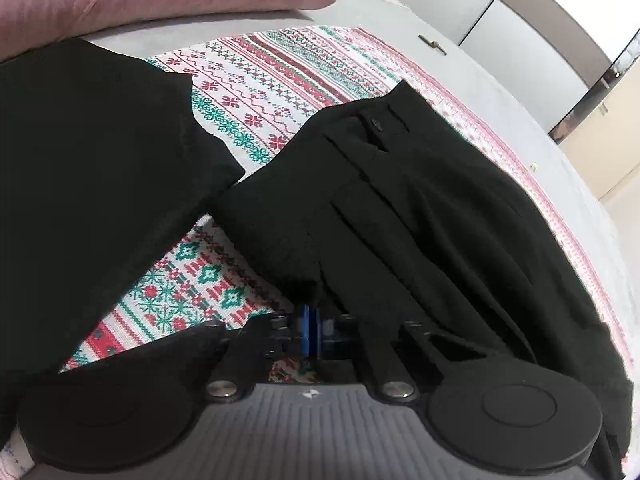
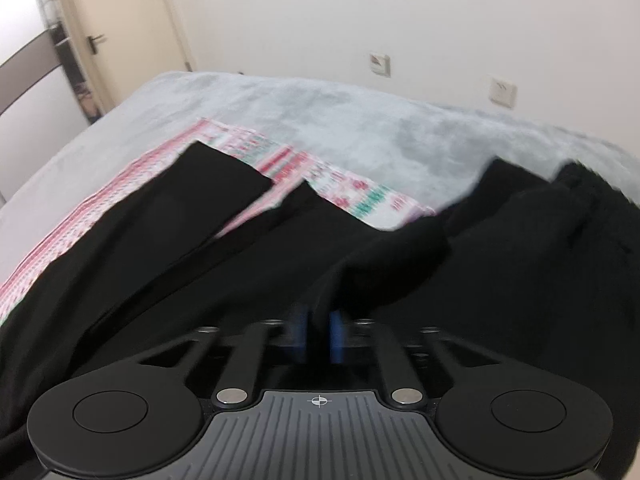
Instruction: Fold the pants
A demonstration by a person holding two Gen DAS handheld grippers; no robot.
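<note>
My left gripper (image 1: 311,322) and right gripper (image 2: 318,334) each pinch an edge of the black pants (image 1: 420,208), lying on the patterned cloth (image 1: 260,80), so both sides lift together for folding.

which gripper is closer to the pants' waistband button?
Left. The left gripper grips the pants just below the button. The right gripper grips black fabric near the leg ends; no button shows there.
</note>
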